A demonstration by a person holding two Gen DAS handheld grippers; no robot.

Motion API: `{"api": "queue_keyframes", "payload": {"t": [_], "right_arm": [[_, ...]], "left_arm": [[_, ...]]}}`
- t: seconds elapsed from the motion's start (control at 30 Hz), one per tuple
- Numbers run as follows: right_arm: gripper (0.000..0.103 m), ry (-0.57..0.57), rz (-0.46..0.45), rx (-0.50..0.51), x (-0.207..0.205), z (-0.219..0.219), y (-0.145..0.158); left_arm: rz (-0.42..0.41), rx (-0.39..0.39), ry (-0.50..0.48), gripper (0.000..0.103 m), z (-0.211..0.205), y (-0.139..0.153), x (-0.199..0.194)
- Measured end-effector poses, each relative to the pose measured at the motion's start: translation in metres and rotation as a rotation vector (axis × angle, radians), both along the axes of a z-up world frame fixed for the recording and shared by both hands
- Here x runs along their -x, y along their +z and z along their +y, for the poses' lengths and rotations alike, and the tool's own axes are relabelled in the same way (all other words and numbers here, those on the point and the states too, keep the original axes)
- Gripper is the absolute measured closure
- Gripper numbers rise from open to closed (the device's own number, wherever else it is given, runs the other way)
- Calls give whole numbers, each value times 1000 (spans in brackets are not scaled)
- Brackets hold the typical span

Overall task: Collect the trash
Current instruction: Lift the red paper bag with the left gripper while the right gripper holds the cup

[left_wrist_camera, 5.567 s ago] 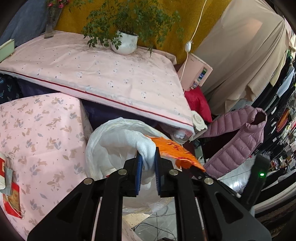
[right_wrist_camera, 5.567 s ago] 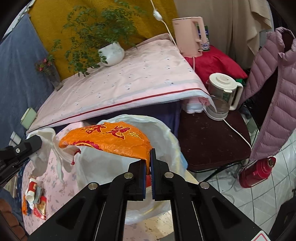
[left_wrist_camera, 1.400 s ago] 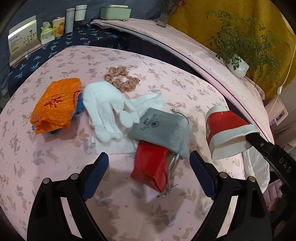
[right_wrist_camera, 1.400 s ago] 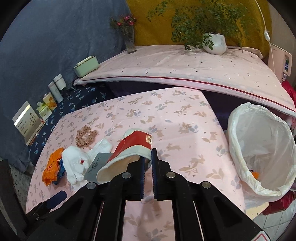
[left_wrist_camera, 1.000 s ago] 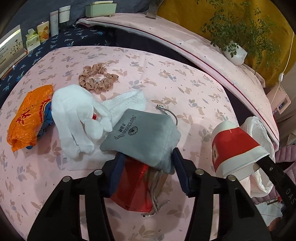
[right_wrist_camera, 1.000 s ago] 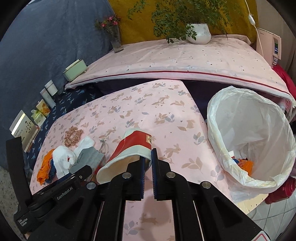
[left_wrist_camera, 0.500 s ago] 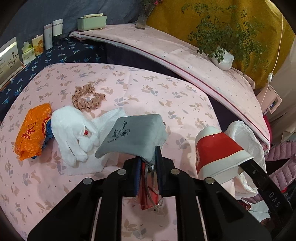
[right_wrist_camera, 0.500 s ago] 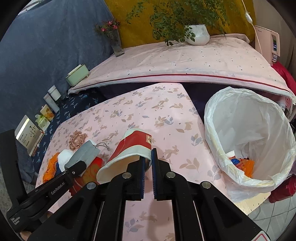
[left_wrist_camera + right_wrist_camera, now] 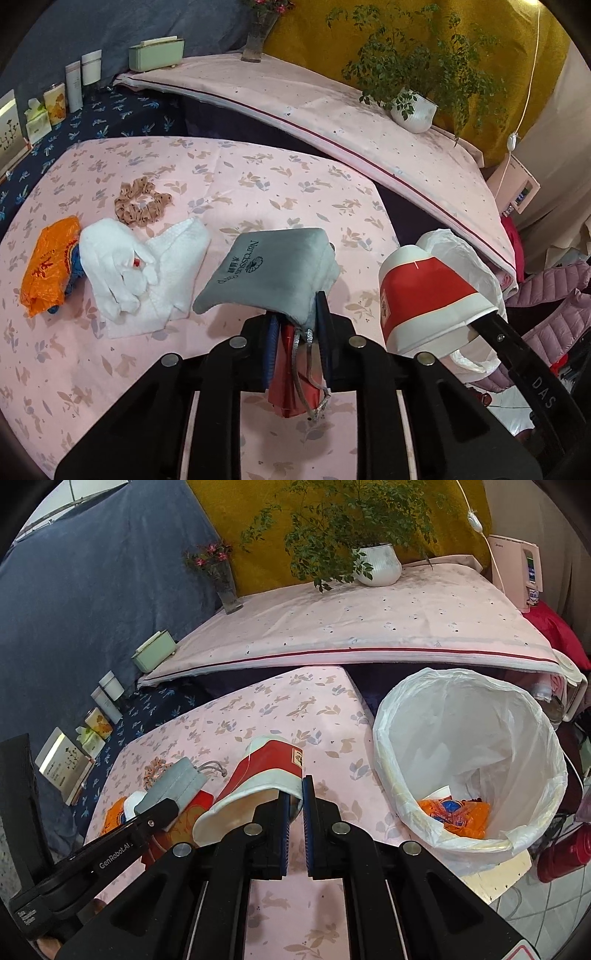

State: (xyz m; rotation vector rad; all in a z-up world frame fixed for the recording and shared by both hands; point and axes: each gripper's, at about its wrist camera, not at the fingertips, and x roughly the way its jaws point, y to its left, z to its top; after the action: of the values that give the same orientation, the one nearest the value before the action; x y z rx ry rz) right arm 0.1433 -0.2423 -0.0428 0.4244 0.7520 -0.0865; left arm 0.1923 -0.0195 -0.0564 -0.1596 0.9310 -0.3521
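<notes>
Left wrist view, left to right. At the far left of the pink floral tablecloth (image 9: 258, 177) lies an orange snack wrapper (image 9: 48, 266), touching a white glove (image 9: 114, 266) that rests on a white folded cloth (image 9: 181, 251). A tan scrunchie (image 9: 142, 203) lies just above them, apart from the glove. At lower centre the left gripper (image 9: 297, 336) has its blue pads on a grey drawstring pouch (image 9: 269, 269) and a red packet (image 9: 291, 384); both hang clear of the cloth, the pouch's cord dangling below. The jaws are easing open at this moment, with pouch and packet between them and pads in contact. At right, a red-and-white paper cup (image 9: 424, 299) is carried on the other gripper's finger, in front of the white liner.

Right wrist view, left to right. At lower left the left gripper's arm enters, bearing the pouch and packet. At lower centre the right gripper (image 9: 295, 812) is clamped tight on the cup's rim wall, cup tilted with its mouth toward the camera. At right stands a bin lined with a white trash bag (image 9: 480, 738), off the table edge; inside lie an orange wrapper (image 9: 454, 812) and a second paper cup (image 9: 439, 794). A potted plant (image 9: 376, 565) stands on the shelf at upper centre.
</notes>
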Motion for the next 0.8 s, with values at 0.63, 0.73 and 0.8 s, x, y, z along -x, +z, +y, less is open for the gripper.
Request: {"api": "queue_keyframes", "payload": {"t": [0.63, 0.73, 0.8], "right_arm": [[97, -7, 20, -12, 7, -9, -12], [97, -7, 26, -10, 5, -9, -14], [97, -8, 28, -9, 4, -9, -15]], "left_arm": [[65, -67, 26, 60, -4, -41, -8], [82, -66, 16, 78, -5, -47, -12], [83, -61, 16, 81, -4, -47, -14]]}}
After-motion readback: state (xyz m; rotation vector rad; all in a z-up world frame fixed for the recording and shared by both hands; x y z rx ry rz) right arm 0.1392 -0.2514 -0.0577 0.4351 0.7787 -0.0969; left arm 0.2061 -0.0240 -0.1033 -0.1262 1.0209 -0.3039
